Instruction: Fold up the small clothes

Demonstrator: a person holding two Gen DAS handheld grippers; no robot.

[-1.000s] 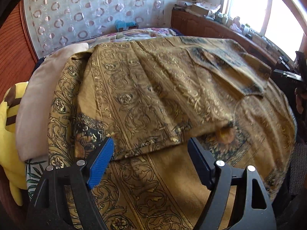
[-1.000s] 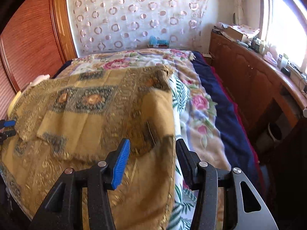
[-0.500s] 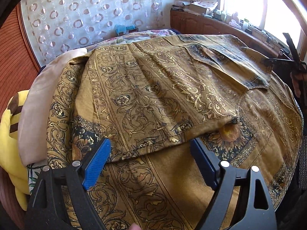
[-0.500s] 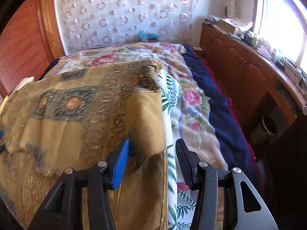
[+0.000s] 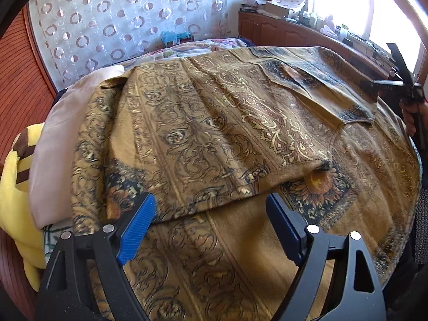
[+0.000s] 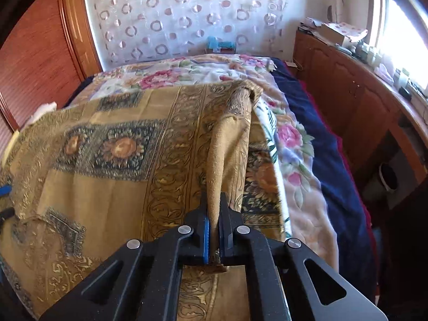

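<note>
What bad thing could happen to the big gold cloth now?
The right gripper pinches only a thin ridge of the gold cloth, so a pull might slip it free. The left gripper is open over the folded edge, holding nothing, so that side could sag or bunch unevenly. The cloth could also drag the floral blanket underneath.

The gold patterned cloth [image 6: 112, 187] covers most of the bed [image 6: 315, 160], and its near end runs off the bottom edge. Stuff on the window ledge [image 6: 401, 77] beyond it is too small to make out.
</note>
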